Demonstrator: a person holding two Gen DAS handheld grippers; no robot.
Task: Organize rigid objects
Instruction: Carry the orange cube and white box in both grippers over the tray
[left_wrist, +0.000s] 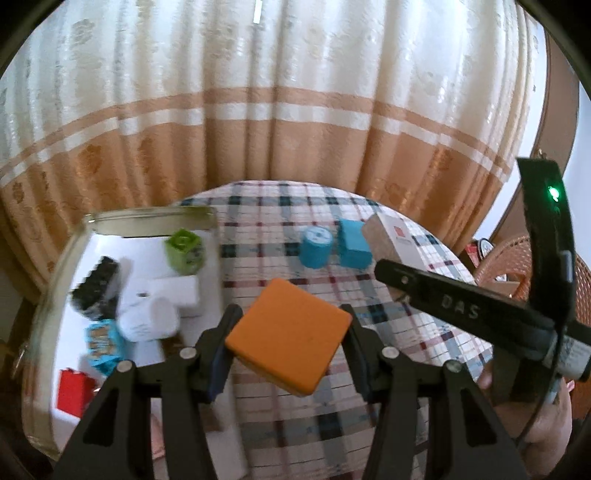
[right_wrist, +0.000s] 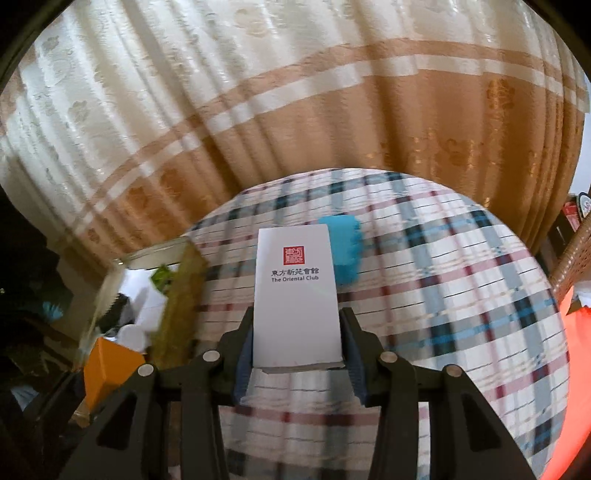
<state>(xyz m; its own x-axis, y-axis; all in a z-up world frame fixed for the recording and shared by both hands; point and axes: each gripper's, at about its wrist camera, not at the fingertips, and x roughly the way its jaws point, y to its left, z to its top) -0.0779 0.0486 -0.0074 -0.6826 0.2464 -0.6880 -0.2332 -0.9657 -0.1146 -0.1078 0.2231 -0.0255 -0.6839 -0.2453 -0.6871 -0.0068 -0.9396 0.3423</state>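
Clear bin (left_wrist: 62, 266) at far left holds green cube (left_wrist: 183, 251), white cylinder (left_wrist: 149, 323), red block (left_wrist: 74, 391) etc. L gripper (left_wrist: 290, 343) clamped on orange block (left_wrist: 288, 338), held above plaid tablecloth (left_wrist: 266, 229), just right of bin. R gripper (right_wrist: 297, 345) grips white box (right_wrist: 295, 295) w/ red seal, reads "The Oriental Club". Blue block (right_wrist: 345, 245) lies beyond it, on cloth. Cream/tan curtain (right_wrist: 295, 110) behind table.

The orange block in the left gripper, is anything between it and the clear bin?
Only the bin's near wall; the orange block, held in the left gripper, must clear it. Inside, boxes crowd the clear bin.
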